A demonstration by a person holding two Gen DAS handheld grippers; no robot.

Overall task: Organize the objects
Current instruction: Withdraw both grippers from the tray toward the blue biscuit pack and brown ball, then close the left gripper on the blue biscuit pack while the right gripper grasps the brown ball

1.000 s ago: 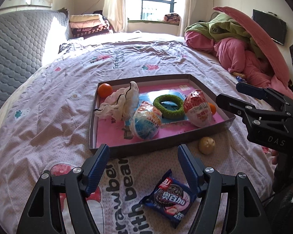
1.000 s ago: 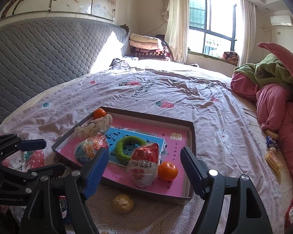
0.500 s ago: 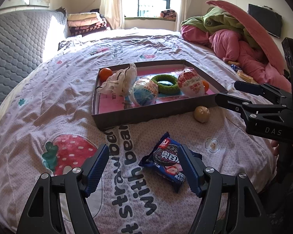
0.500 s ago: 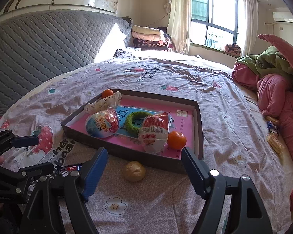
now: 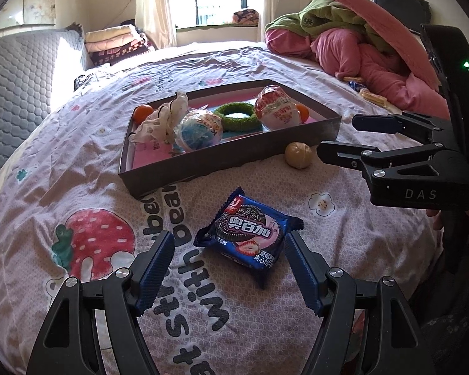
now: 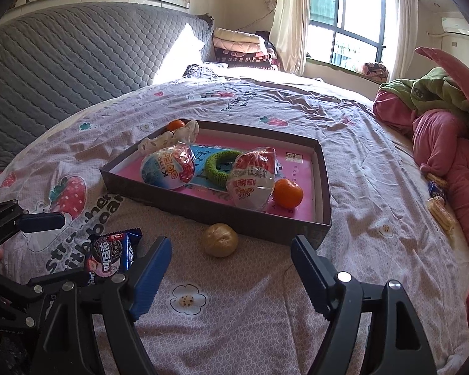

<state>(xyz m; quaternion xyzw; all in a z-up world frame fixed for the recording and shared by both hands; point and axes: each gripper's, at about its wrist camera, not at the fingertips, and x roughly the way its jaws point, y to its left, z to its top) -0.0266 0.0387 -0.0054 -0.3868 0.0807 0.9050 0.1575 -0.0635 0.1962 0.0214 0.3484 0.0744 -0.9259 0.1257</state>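
A blue cookie packet [image 5: 248, 234] lies on the bedsheet between the fingers of my open left gripper [image 5: 228, 247], nearer the right finger, with no pad pressing on it. A tan walnut-like ball [image 6: 219, 239] rests against the front wall of the dark tray [image 6: 203, 211]. My right gripper [image 6: 231, 248] is open just in front of the ball and holds nothing. The tray [image 5: 222, 162] holds two wrapped toy eggs, a green ring [image 5: 236, 117], two oranges and a white cloth. The right gripper [image 5: 336, 137] shows in the left wrist view, and the left gripper [image 6: 75, 247] in the right wrist view.
A heap of pink and green bedding [image 5: 344, 40] fills the right side, with small snack packets [image 6: 437, 200] at its foot. A grey quilted headboard [image 6: 78, 56] runs along the left. Folded blankets [image 6: 237, 47] are stacked by the window. The bed's near edge is just below both grippers.
Both grippers drew back from the tray and sank toward the sheet. The cookie packet now lies between the left fingers, and the ball sits just ahead of the right fingers.
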